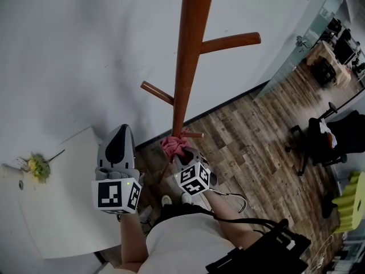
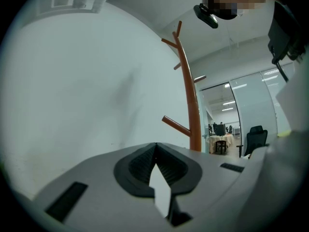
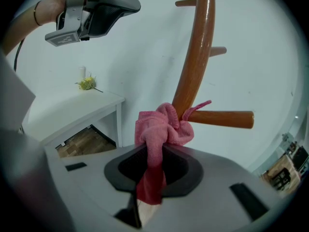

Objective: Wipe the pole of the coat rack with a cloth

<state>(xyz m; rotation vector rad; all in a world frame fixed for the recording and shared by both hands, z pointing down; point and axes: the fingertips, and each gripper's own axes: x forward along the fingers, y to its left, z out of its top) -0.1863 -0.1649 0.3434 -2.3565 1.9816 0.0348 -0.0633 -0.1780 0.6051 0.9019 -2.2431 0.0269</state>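
White wall (image 1: 68, 50) is seen behind the pole (image 1: 187, 56), touched low down by the pink cloth (image 3: 161, 129) pinched in the right gripper (image 3: 153, 156) fingers. The left gripper (image 2: 155, 153) fingers are pressed together. Most wiping is judged left.

Pink cloth (image 3: 161, 129) bunched against the pole (image 3: 195, 52) of a wooden coat rack (image 1: 191, 44)

The cloth is a crumpled, soft pink rag. One end is pinched between the jaws of the right gripper (image 3: 153, 166), and the rest is wadded up against the lower part of the pole, just where a short peg (image 3: 224, 118) sticks out sideways. The pole is smooth, glossy reddish-brown wood standing upright close to a white wall, with more pegs (image 1: 230, 41) angling out higher up on both sides.
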